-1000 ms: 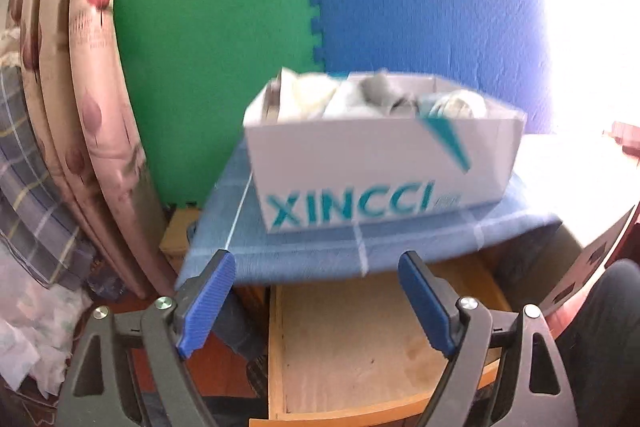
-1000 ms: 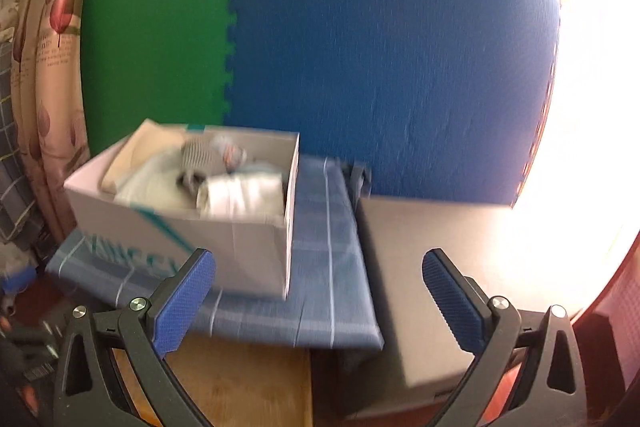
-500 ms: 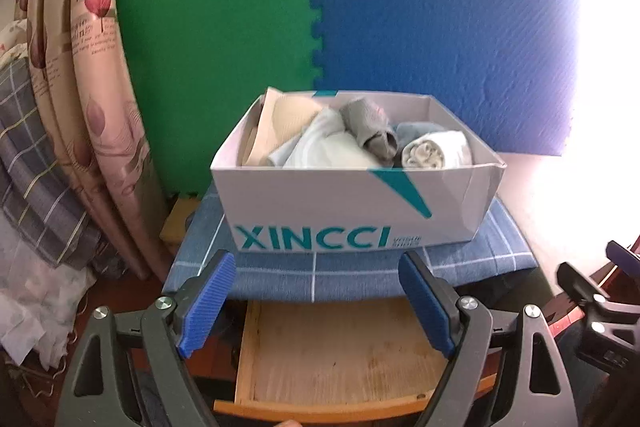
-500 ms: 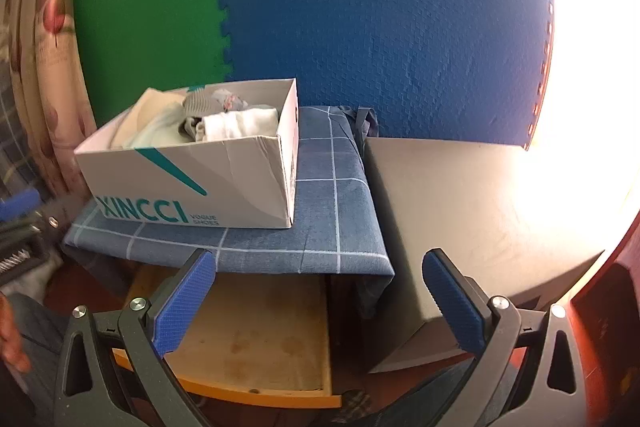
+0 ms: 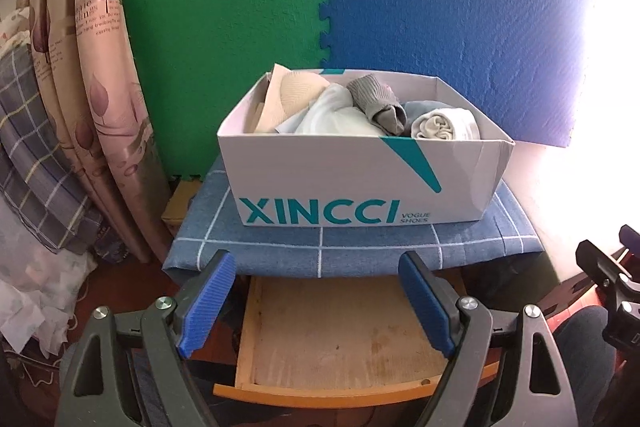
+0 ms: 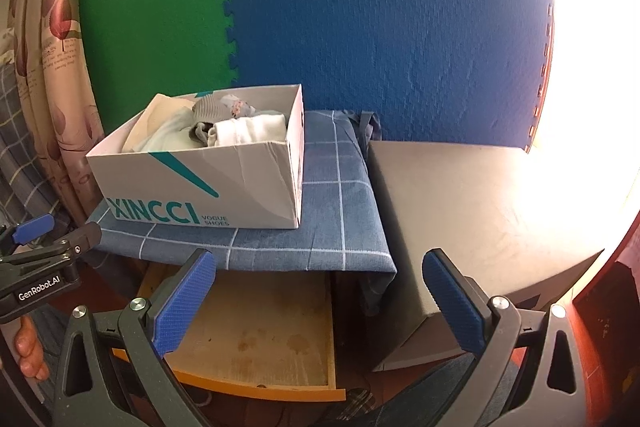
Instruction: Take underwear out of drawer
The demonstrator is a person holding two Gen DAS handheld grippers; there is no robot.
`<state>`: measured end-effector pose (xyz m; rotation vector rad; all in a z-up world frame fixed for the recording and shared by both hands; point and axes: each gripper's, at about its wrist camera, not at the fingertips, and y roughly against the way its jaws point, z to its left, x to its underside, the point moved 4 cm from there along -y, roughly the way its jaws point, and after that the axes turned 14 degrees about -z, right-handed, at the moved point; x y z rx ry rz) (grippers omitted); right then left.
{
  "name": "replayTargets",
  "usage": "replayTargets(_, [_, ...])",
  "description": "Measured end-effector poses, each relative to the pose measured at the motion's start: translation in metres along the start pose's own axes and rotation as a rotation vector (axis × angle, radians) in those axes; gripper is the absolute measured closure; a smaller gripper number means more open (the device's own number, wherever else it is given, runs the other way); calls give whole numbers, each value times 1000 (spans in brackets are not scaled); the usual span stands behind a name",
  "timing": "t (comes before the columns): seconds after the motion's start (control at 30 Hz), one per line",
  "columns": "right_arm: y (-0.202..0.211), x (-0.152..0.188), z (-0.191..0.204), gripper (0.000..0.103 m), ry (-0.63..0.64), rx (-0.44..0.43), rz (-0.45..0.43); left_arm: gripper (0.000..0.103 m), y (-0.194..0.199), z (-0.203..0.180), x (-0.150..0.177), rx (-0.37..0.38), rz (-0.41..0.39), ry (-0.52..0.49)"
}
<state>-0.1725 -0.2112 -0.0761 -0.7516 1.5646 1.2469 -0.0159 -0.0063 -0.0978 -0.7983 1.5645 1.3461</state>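
Note:
A wooden drawer (image 5: pixel 340 331) is pulled open under a blue checked cloth; its bare plywood bottom shows and nothing lies in it. It also shows in the right wrist view (image 6: pixel 260 339). A white XINCCI shoe box (image 5: pixel 360 187) stands on the cloth above, holding rolled underwear (image 5: pixel 444 123) and socks; the box also appears in the right wrist view (image 6: pixel 208 183). My left gripper (image 5: pixel 318 303) is open and empty over the drawer front. My right gripper (image 6: pixel 316 303) is open and empty over the drawer's right side.
The blue checked cloth (image 5: pixel 360 247) covers the cabinet top. A grey box (image 6: pixel 480 207) stands to the right of the cabinet. Green and blue foam mats (image 5: pixel 440 7) line the wall. Curtains (image 5: pixel 100 87) hang at the left.
Both grippers have drawn back and risen, so more of the open drawer and the box top shows. Both stay open and empty.

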Motion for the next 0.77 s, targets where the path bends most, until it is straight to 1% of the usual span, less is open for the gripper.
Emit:
replayTargets(0.17, [-1,3,0,0,3,1,8,17,-2,1,5,2,16,-5])
replayTargets(0.27, [-2,6,0,0,4,0,19,17,0,3,8,-42,14,-7])
replayTargets(0.47, [-3,8,3,0,13,0,24,17,0,2,12,-58,16,-42])
replayTargets(0.77, [-5,9,6,0,15,-1,34,17,0,-3,17,-27,11,-66])
